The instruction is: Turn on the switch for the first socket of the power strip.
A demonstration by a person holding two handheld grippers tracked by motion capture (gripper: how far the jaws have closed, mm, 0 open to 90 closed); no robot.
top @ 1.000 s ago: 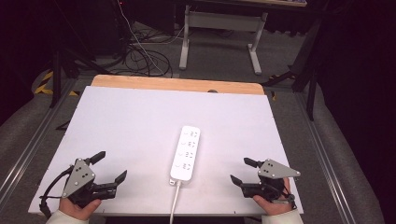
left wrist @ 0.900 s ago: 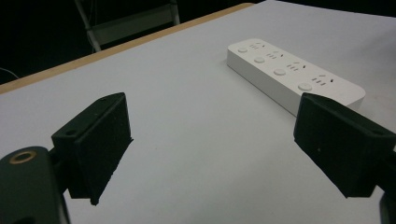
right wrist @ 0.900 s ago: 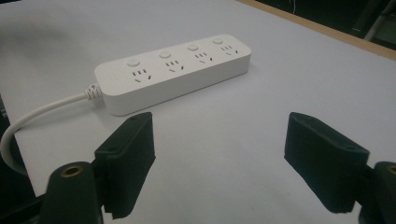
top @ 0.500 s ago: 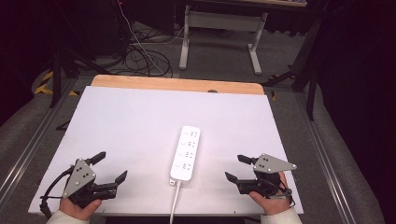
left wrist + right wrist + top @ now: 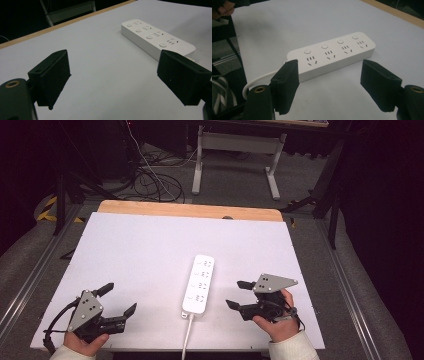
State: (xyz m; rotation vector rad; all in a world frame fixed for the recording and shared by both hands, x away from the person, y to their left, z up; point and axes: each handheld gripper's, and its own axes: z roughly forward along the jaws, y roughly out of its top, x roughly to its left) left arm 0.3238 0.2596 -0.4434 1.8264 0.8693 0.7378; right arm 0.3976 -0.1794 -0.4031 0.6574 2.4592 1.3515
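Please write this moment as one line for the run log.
left gripper: open, empty | right gripper: open, empty, beside power strip | power strip: flat on table, untouched

Both tongs, left (image 5: 118, 299) and right (image 5: 239, 294), are hand-held low with jaws spread wide, gripping nothing.

No readable text, brand, number or label anywhere. The power strip (image 5: 198, 284) carries only socket holes and round buttons; nothing is printed on it that can be read.
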